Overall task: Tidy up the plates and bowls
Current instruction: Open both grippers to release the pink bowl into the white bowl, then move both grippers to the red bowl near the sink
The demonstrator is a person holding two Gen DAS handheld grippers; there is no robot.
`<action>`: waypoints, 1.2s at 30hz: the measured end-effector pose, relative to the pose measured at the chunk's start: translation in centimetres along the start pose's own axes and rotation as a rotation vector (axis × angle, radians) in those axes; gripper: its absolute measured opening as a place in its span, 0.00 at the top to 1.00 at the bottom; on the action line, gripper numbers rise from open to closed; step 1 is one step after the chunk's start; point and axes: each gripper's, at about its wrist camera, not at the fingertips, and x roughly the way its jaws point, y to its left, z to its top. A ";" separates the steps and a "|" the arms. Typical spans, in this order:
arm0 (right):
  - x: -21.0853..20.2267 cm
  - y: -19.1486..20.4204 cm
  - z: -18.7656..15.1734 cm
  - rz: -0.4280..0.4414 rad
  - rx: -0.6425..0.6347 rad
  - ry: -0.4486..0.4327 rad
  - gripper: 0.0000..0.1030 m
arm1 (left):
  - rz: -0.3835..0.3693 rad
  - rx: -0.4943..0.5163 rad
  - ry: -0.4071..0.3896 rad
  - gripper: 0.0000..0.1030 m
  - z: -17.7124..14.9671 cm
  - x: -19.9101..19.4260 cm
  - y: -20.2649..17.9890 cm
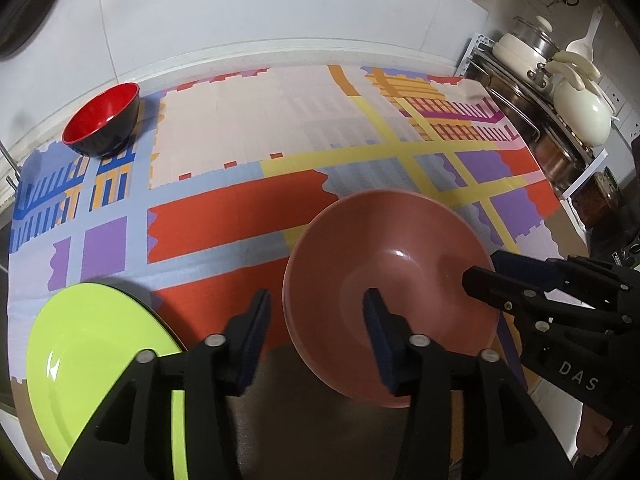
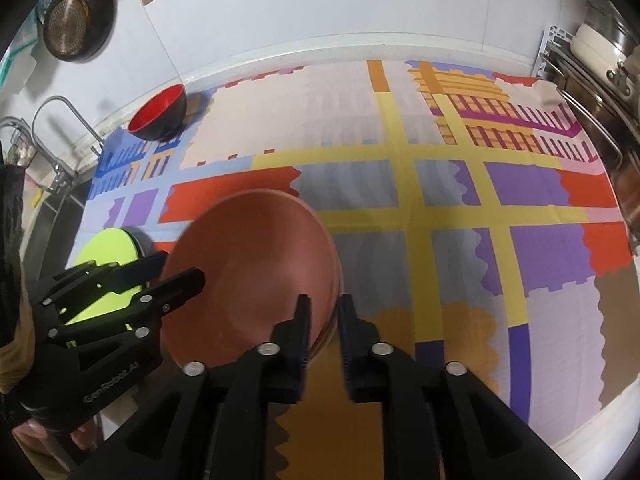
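A pink plate (image 1: 384, 264) (image 2: 248, 264) lies on the colourful patterned cloth (image 1: 248, 120), and further pink rims show beneath it in the right wrist view. My left gripper (image 1: 316, 308) (image 2: 182, 268) straddles its left rim with the jaws wide and clear of it. Over the opposite rim my right gripper (image 2: 324, 316) (image 1: 486, 268) stands slightly open, the rim in the gap and the pads not pressing. A lime green plate (image 1: 88, 344) (image 2: 108, 248) lies to the left. A bowl (image 1: 102, 120) (image 2: 158, 114), red inside and black outside, stands at the far left corner.
A rack of pots and lids (image 1: 560, 100) lines the right edge of the counter. A frying pan (image 2: 72, 28) hangs on the white wall at the upper left. A tap and sink (image 2: 60, 128) lie past the cloth's left edge.
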 end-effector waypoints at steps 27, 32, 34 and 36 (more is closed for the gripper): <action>-2.3 5.1 4.6 0.039 -0.077 -0.155 0.69 | 0.118 -0.076 -0.176 0.44 2.9 -6.1 6.9; -2.6 8.0 6.0 0.061 -0.091 -0.191 0.69 | 0.143 -0.083 -0.212 0.44 3.7 -7.7 9.8; -2.6 9.2 6.7 0.068 -0.094 -0.206 0.69 | 0.152 -0.084 -0.223 0.44 4.0 -8.3 11.0; -2.6 10.3 7.3 0.074 -0.093 -0.219 0.69 | 0.164 -0.086 -0.234 0.44 4.4 -8.8 12.4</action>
